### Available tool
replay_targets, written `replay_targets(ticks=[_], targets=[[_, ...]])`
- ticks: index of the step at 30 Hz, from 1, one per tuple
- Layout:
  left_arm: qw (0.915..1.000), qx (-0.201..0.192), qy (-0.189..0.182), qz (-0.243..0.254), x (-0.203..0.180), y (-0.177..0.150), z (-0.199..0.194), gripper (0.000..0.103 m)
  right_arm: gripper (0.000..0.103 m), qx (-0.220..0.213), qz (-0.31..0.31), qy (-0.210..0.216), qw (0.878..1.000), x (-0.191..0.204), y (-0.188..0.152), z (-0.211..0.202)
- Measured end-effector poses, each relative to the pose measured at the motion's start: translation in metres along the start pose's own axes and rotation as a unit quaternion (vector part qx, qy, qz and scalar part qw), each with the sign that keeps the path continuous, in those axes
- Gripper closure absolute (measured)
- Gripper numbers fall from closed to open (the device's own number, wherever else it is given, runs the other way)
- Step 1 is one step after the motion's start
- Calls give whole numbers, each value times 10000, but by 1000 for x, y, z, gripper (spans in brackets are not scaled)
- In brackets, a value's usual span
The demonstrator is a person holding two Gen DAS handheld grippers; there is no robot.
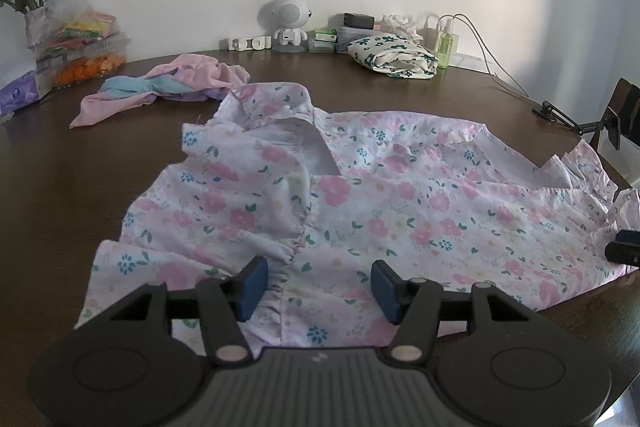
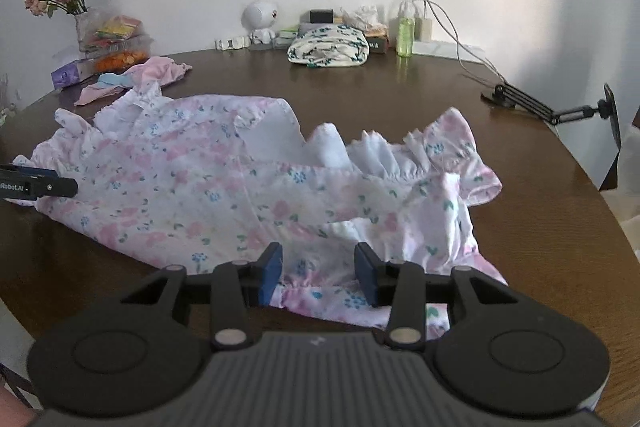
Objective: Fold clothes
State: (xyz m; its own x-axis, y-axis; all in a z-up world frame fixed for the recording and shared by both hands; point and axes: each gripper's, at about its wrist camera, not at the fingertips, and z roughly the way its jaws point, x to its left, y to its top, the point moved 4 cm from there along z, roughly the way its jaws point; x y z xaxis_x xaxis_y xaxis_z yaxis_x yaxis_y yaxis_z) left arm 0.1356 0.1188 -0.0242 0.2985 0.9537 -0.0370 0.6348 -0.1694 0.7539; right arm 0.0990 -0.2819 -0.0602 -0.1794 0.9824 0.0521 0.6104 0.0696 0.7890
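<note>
Both claws, left [image 1: 316, 285] and right [image 2: 319, 275], released over the floral dress [image 1: 400, 195] on the table [image 1: 60, 187].

I see a dark wooden desk [image 1: 60, 187]. A floral dress [image 1: 380, 195] lies spread across its middle. Behind it lie a pink garment [image 1: 168, 83] and a folded floral cloth [image 1: 392, 57]; a green bottle [image 1: 444, 45] stands by the wall.

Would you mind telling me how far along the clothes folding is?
Done: one navy-flowered garment sits folded near the wall. In hand: the pink floral dress lies spread out, both grippers, left and right, open over its near edge. Left: that dress and the crumpled pink garment.
</note>
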Motion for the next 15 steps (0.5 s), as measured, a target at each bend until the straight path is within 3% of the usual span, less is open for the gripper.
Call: replay_targets(ticks=[9, 15], targets=[[10000, 7, -22, 20, 0, 0, 0, 47, 63, -1, 189, 187, 9996, -8, -1, -1], [9999, -13, -126, 31, 2, -1, -1, 46, 62, -276, 316, -84, 9991, -21, 11, -26]])
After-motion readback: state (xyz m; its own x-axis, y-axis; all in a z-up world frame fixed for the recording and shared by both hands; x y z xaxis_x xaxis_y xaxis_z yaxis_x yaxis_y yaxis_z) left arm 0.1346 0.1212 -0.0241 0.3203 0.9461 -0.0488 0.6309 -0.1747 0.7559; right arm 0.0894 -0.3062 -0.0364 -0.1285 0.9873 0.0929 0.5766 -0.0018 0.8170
